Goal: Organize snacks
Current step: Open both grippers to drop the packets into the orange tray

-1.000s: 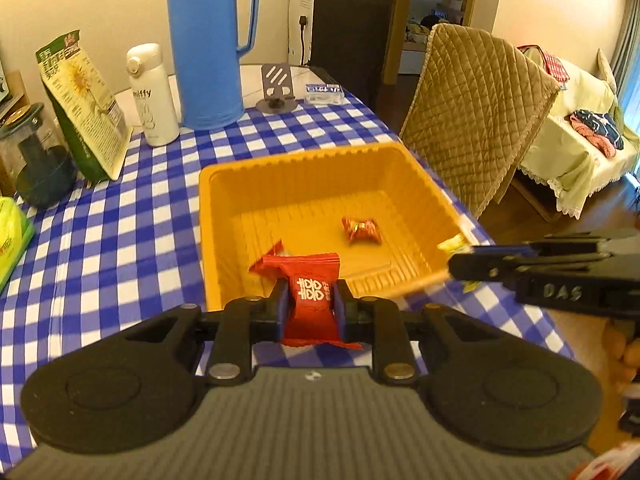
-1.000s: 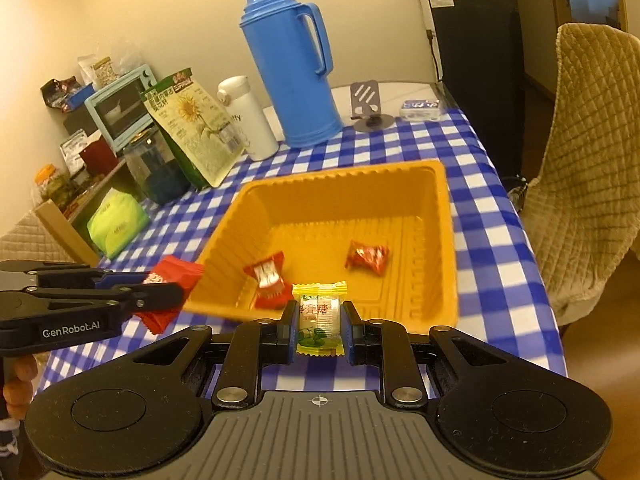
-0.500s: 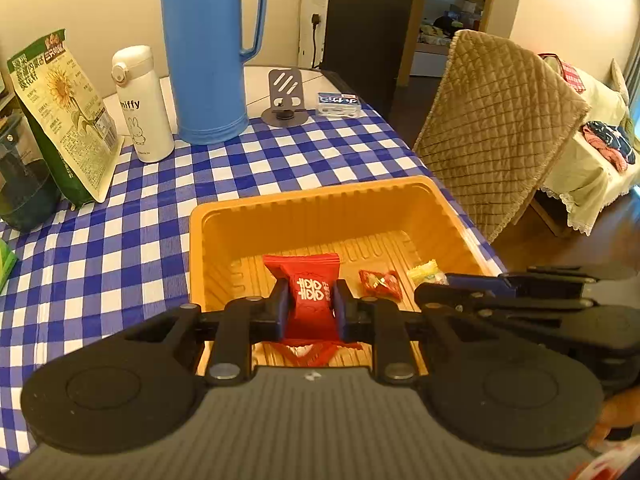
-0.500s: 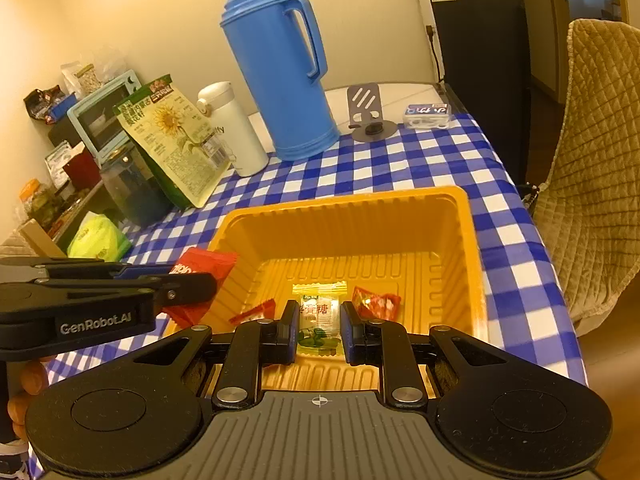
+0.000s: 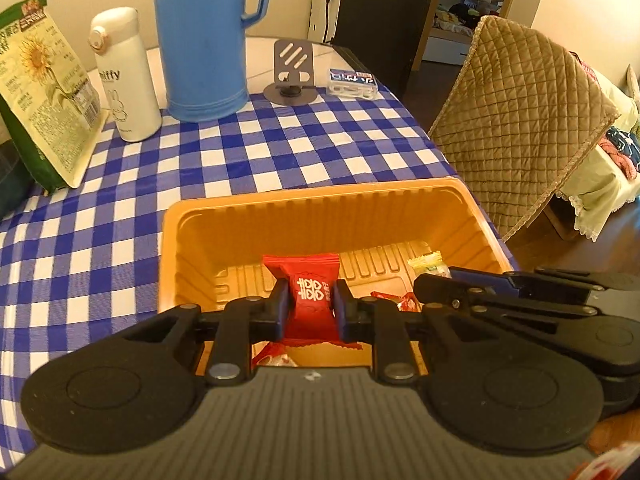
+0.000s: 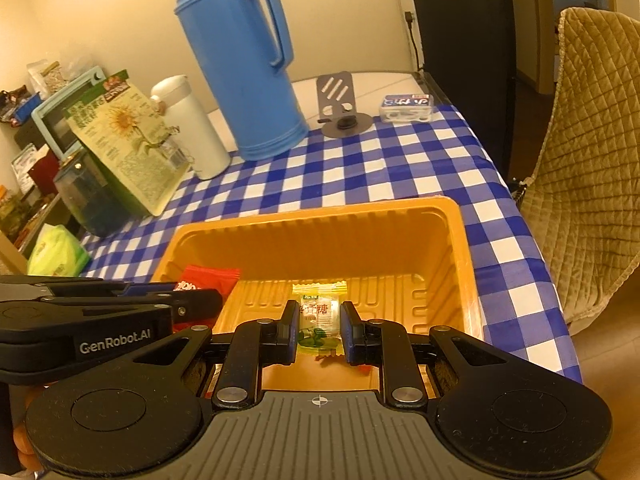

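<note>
An orange tray (image 5: pixel 320 204) (image 6: pixel 320 224) sits on the blue checked tablecloth. My left gripper (image 5: pixel 310 306) is shut on a red snack packet (image 5: pixel 306 280) and holds it over the tray's near half; the packet also shows in the right wrist view (image 6: pixel 208 278). My right gripper (image 6: pixel 319 322) is shut on a yellow-green candy packet (image 6: pixel 319 314) over the tray, just right of the left gripper; it also shows in the left wrist view (image 5: pixel 430 266). Small red candies (image 5: pixel 394 300) lie on the tray floor, partly hidden by the grippers.
A blue thermos jug (image 5: pixel 204 36) (image 6: pixel 244 60), a white bottle (image 5: pixel 124 76), a sunflower-seed bag (image 5: pixel 40 88), a phone stand (image 5: pixel 290 68) and a small box (image 5: pixel 352 82) stand at the table's far side. A quilted chair (image 5: pixel 516 120) is on the right.
Both grippers moved forward from the tray's near edge to over its inside, each still holding its packet. They now sit close side by side.
</note>
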Demonstrator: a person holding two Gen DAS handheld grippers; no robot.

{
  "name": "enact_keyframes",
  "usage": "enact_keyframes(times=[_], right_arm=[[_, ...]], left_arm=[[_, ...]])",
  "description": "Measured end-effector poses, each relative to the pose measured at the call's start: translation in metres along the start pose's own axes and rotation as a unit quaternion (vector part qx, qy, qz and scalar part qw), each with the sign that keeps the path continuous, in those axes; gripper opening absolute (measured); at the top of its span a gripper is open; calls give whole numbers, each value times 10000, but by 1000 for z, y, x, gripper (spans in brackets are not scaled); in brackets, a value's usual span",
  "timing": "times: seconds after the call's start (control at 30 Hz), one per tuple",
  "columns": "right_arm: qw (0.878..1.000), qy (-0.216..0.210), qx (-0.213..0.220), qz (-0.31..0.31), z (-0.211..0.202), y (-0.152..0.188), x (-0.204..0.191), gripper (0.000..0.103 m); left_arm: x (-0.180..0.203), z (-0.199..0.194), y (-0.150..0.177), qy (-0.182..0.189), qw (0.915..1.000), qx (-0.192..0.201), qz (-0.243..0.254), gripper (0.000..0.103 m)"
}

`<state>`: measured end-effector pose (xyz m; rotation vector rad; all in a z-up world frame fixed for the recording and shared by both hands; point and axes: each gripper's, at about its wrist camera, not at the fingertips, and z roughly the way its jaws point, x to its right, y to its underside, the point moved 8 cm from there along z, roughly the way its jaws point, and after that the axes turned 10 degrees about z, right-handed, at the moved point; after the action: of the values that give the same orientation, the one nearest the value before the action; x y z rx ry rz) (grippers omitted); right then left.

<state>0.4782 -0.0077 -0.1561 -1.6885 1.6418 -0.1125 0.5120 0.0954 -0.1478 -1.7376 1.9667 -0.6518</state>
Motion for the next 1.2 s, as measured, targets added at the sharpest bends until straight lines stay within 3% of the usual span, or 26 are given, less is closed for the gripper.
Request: enact_keyframes(times=[0.4, 0.83, 1.2], right_arm=[[9996, 255, -2, 135, 10, -6, 20, 22], [9990, 431, 79, 123, 12, -11, 26, 22], [9992, 361, 160, 44, 9, -12, 23, 23]], left_arm=[[7, 28, -2, 98, 9998, -170, 21, 21], [4, 28, 5, 84, 9997, -218, 86, 22], [-5, 20, 11, -50, 9997, -235, 22, 41]])
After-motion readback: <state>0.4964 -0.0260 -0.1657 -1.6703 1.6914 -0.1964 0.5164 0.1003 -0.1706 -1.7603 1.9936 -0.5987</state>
